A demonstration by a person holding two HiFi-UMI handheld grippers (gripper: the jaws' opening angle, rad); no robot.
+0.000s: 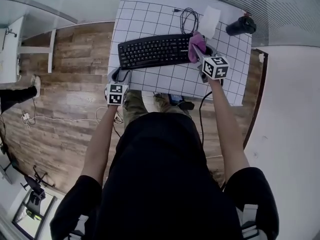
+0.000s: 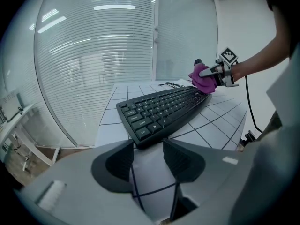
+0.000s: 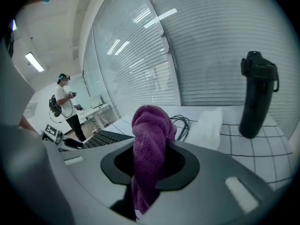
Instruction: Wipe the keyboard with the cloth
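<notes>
So the purple cloth (image 3: 150,125) is bunched up and pinched between the jaws of the right gripper (image 1: 200,54). They're clamped on the middle of it, with a fat wad poking out past the tips and a tail hanging down behind them. Seen from above, the cloth sits at the right end of the black keyboard (image 1: 155,50), overlapping its last keys. It looks like it's touching there, but I honestly can't tell if it's actually pressing down. The keyboard lies lengthwise across a white table (image 1: 150,11) with a black grid printed on it. The left gripper (image 2: 146,161) is parked at the opposite side, by the keyboard's near left corner. Its jaws are spread apart with nothing between them except gridded tabletop, and the keyboard's corner is just past the tips, not touching as far as I can see. So the cloth is a whole keyboard length away from that one. Beyond the keyboard there's a coiled black cable (image 1: 188,18), with a white sheet (image 1: 210,16) just beside it. Further right, near the table's far corner, a black bottle (image 1: 241,26) stands upright. Way off in the background another person (image 3: 65,104) is standing near some desks.
</notes>
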